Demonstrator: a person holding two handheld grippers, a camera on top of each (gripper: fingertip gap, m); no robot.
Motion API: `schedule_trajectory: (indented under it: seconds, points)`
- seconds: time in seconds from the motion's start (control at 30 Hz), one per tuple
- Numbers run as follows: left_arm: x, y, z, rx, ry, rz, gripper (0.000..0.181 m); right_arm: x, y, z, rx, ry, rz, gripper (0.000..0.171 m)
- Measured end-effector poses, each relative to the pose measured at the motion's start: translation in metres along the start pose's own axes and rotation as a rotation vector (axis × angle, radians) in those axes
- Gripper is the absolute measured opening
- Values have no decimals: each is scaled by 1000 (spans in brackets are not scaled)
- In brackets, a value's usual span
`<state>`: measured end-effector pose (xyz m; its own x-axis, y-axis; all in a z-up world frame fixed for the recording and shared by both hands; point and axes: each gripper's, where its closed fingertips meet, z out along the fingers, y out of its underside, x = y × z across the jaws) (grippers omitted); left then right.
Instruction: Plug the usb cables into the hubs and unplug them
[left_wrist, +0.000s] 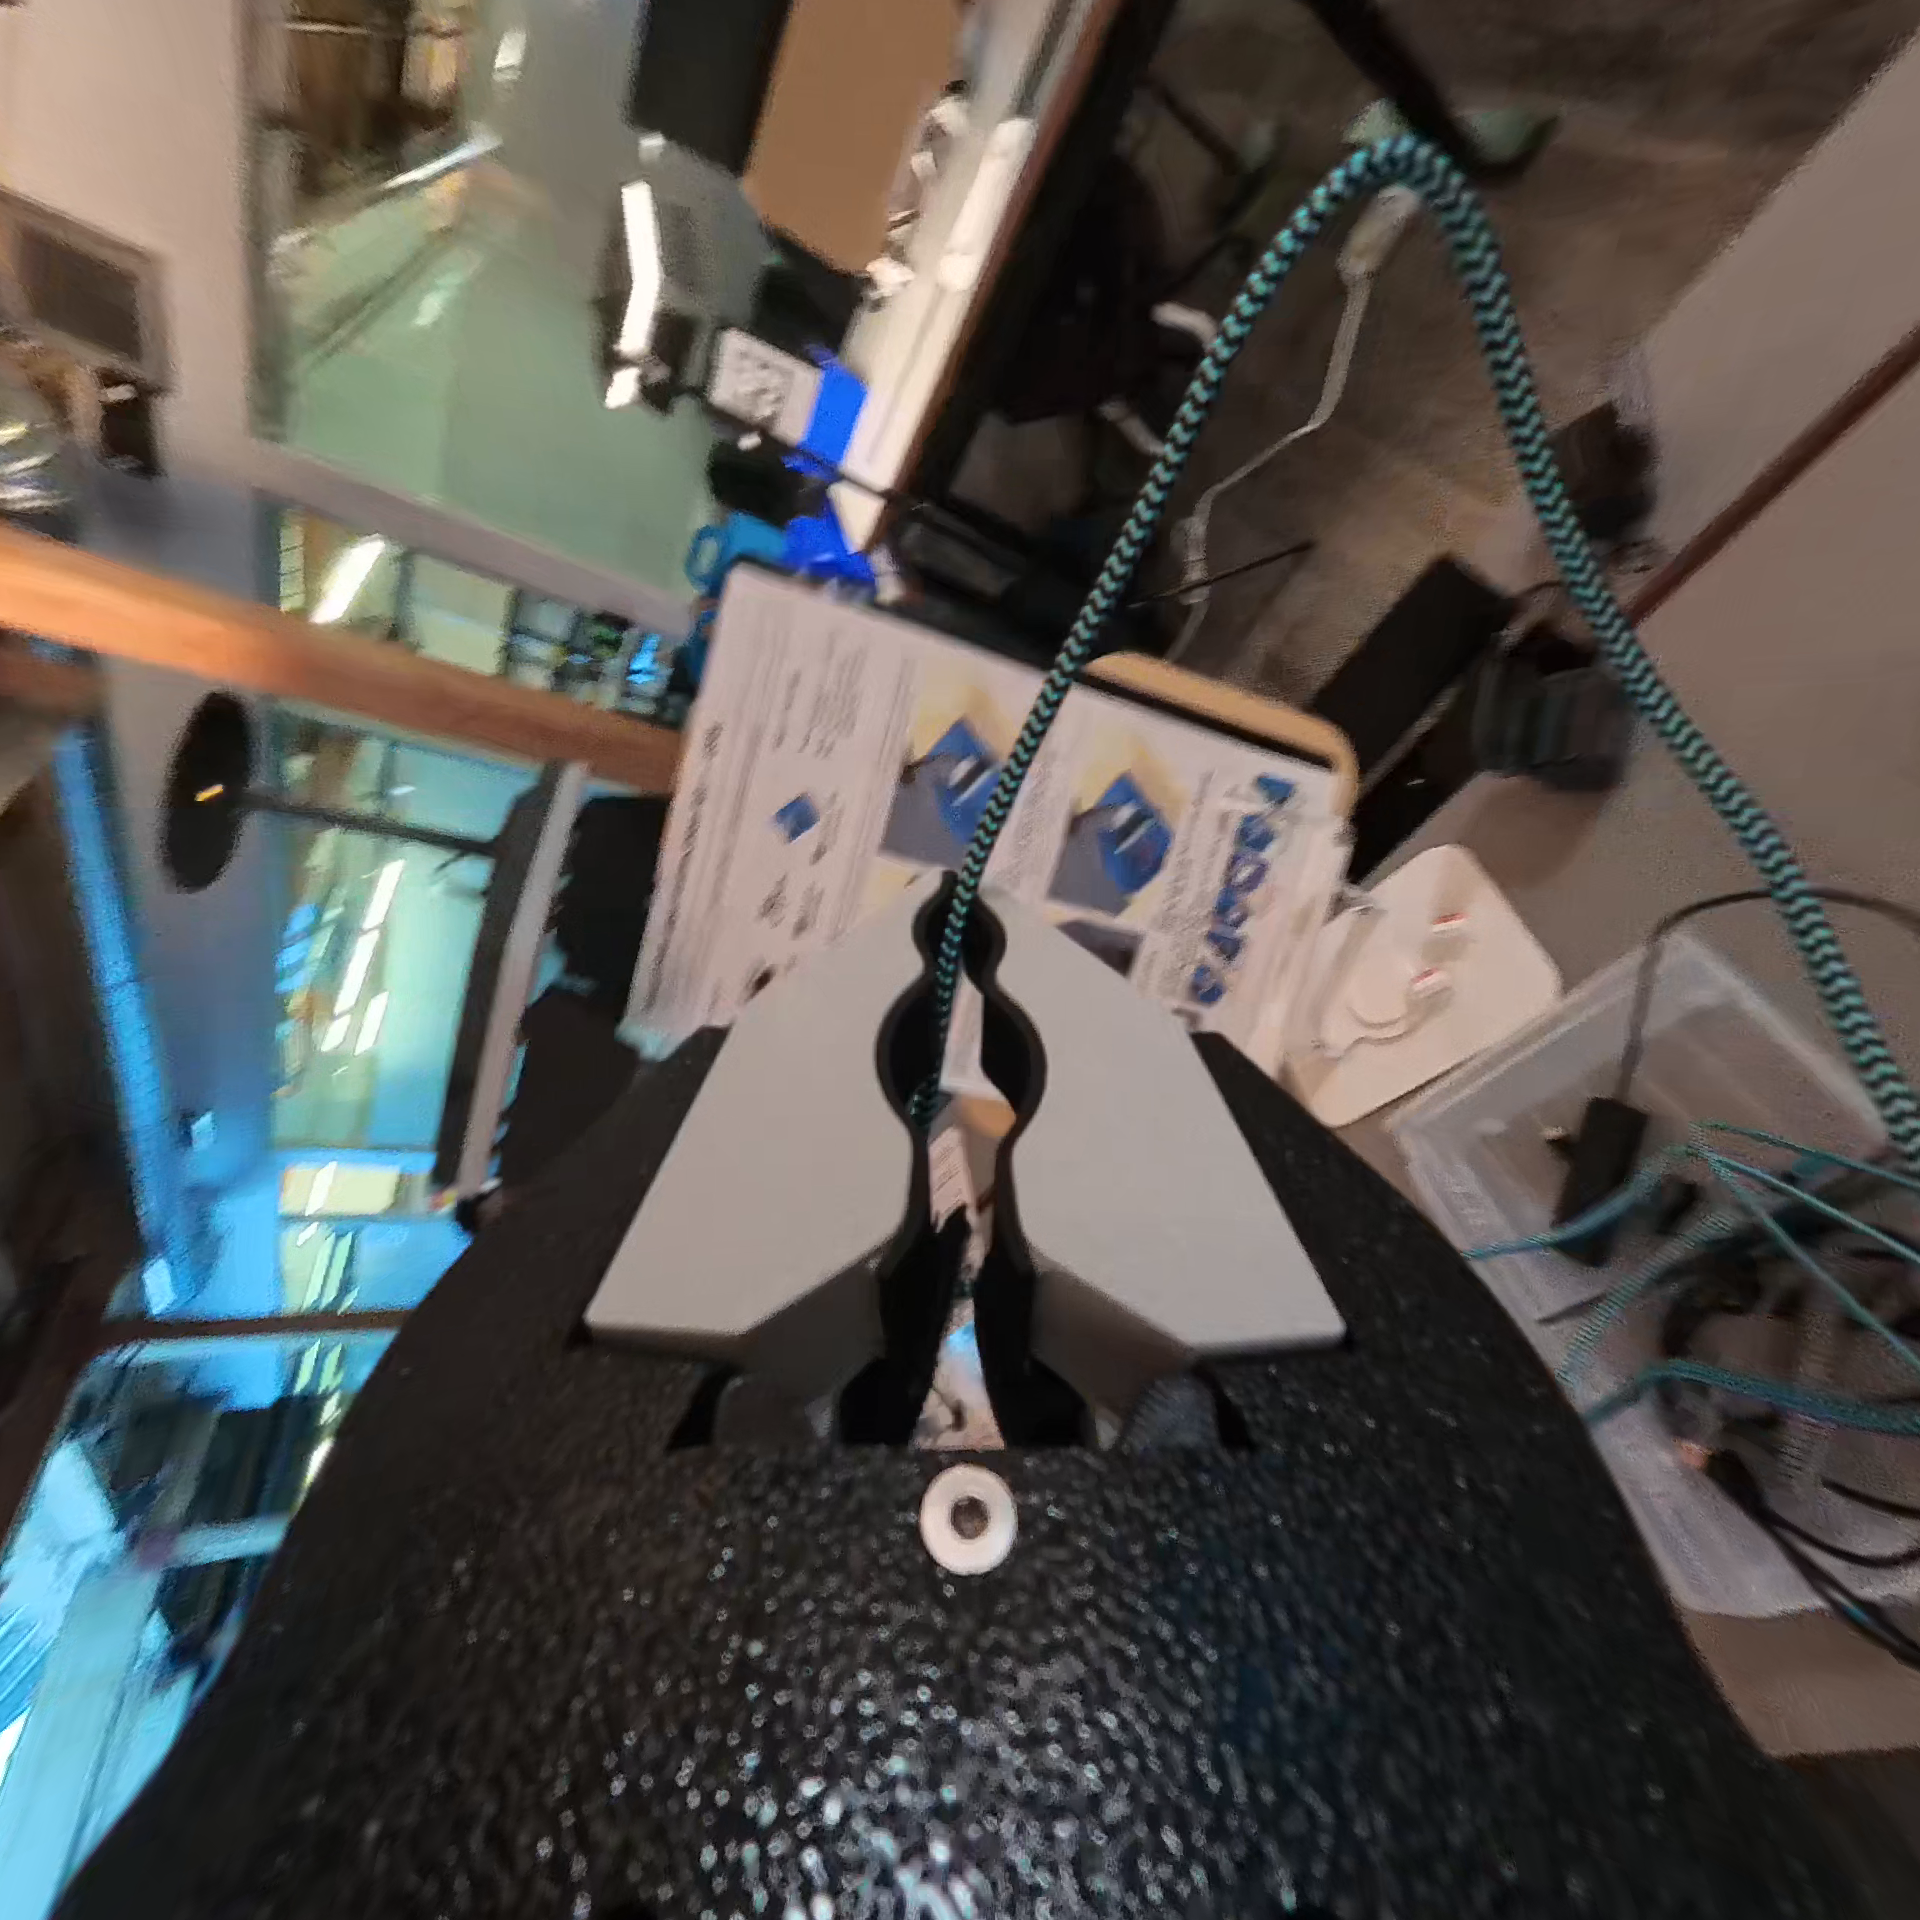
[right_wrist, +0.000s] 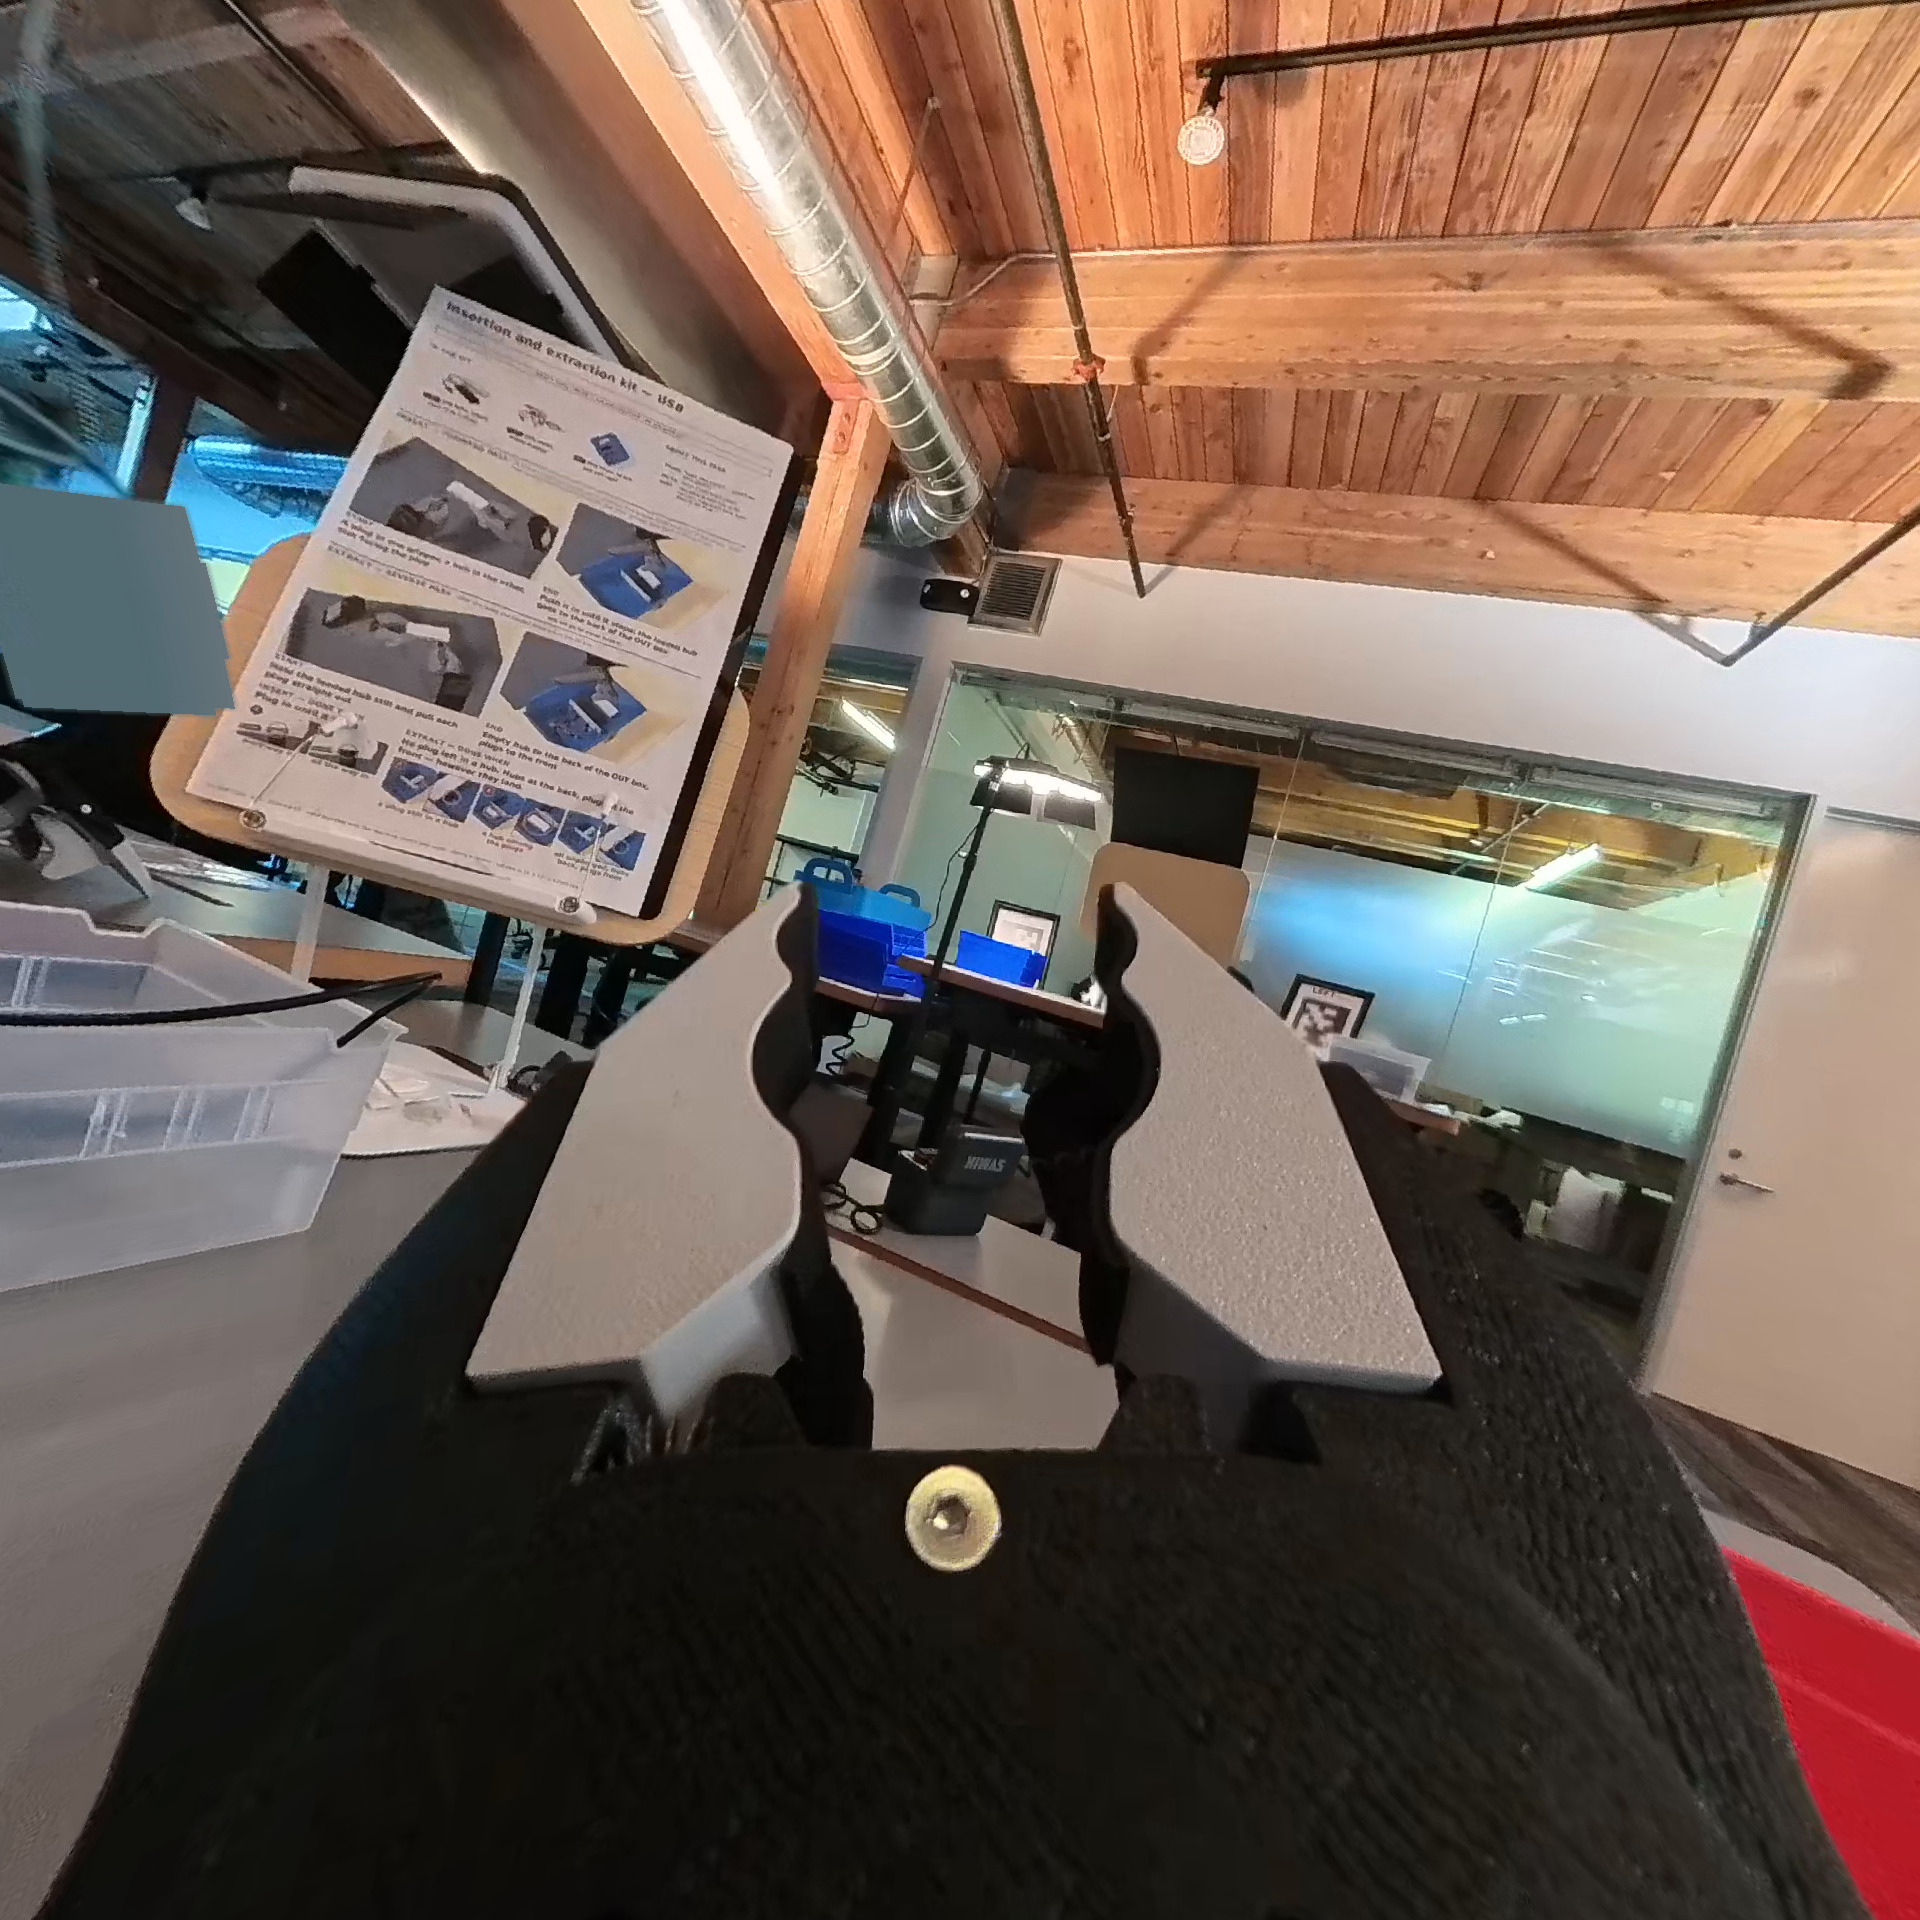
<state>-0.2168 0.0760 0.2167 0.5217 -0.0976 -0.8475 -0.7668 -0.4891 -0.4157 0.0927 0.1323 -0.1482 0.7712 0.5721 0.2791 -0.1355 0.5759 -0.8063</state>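
Observation:
My left gripper (left_wrist: 961, 920) is shut on a teal-and-black braided usb cable (left_wrist: 1174, 436). The cable runs out between the fingertips, arcs up and over, and drops at the right toward a clear bin (left_wrist: 1662, 1226) holding more teal cables. The left wrist view is rolled sideways and blurred. The plug end sits hidden between the fingers. My right gripper (right_wrist: 956, 914) is open and empty, raised above the grey table (right_wrist: 156, 1403) and pointing across the room. No hub shows clearly in either view.
An instruction sheet on a stand (right_wrist: 499, 613) is at the left; it also shows in the left wrist view (left_wrist: 935, 790). A clear plastic bin (right_wrist: 156, 1101) sits at the left on the table. A white case (left_wrist: 1423, 987) lies beside the cable bin. Blue bins (right_wrist: 883, 935) stand far behind. Spacing between my two grippers at the tips: around 50 cm.

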Motion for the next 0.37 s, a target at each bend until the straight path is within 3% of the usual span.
schedule_trajectory:
  seconds: [0.03,0.2,0.37]
  points:
    - [11,-17,9,6,57,7,0,1,-2,0,7,6,2,52]
    - [115,-82,65,17,313,142,0,9,-12,-4,48,37,16,52]
    - [249,-86,133,-36,537,266,0,17,-21,-8,90,69,38,52]
